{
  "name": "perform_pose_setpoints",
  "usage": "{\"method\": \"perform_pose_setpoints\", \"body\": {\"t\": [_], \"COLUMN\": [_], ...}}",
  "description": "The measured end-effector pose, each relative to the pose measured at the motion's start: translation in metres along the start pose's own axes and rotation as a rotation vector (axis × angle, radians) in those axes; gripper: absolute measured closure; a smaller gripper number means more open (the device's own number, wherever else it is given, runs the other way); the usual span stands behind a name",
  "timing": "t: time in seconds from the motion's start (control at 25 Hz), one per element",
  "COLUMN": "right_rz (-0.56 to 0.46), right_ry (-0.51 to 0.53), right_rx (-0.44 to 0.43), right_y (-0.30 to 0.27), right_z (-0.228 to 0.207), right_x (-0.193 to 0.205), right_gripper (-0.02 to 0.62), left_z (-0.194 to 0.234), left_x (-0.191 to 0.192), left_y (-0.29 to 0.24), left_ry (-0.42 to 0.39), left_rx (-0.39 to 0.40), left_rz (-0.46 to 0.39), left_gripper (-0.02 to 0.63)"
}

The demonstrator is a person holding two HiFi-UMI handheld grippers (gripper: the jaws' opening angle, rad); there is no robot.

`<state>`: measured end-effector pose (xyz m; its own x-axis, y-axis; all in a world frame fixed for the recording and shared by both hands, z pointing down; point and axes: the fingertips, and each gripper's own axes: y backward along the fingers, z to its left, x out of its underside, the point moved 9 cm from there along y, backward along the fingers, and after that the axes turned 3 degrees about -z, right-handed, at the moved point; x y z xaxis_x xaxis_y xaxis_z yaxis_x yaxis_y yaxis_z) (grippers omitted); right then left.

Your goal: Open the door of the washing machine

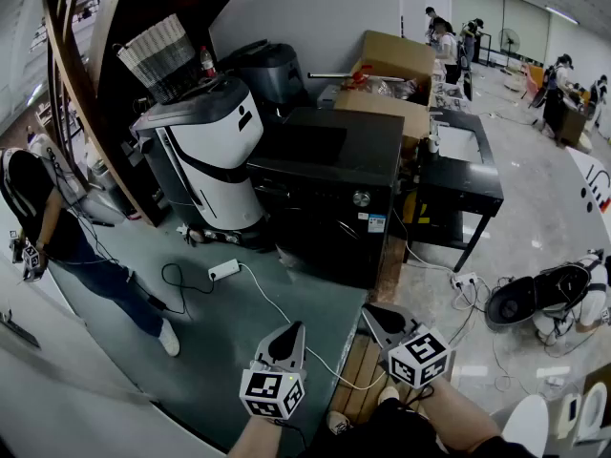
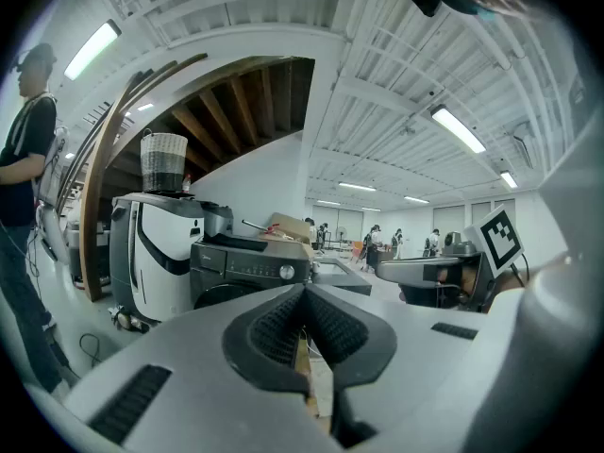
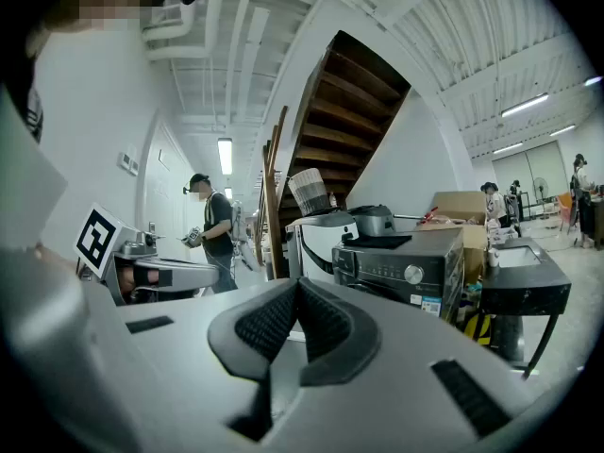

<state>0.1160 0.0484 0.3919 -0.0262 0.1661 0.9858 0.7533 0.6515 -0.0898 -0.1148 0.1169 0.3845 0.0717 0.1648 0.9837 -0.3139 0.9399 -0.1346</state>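
Note:
A black front-loading washing machine (image 1: 329, 194) stands in the middle of the room with its door closed; it also shows in the left gripper view (image 2: 250, 272) and the right gripper view (image 3: 401, 272). My left gripper (image 1: 294, 329) is shut and empty, held well short of the machine above the floor. My right gripper (image 1: 374, 313) is beside it, also shut with nothing between its fingers. In the left gripper view the pads (image 2: 283, 328) meet, and in the right gripper view the pads (image 3: 274, 324) meet too.
A white and black appliance (image 1: 210, 151) stands left of the washer, cardboard boxes (image 1: 391, 74) behind it, a black table (image 1: 463, 175) to its right. A power strip and cables (image 1: 224, 270) lie on the floor. A person (image 1: 57, 232) stands at the left; others work at the far right.

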Motion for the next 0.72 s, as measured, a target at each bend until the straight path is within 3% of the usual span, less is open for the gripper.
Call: {"method": "perform_pose_setpoints", "body": {"t": [0.72], "right_rz": [-0.030], "right_ry": [-0.028], "right_rx": [0.002], "right_y": [-0.004], "right_z": [0.007], "right_x": [0.003], "right_gripper": [0.578], "left_z": [0.011], "left_x": [0.007], "left_y": [0.012], "left_ry": [0.014], "left_rx": [0.012], "left_rz": [-0.002], "left_gripper": [0.589]}}
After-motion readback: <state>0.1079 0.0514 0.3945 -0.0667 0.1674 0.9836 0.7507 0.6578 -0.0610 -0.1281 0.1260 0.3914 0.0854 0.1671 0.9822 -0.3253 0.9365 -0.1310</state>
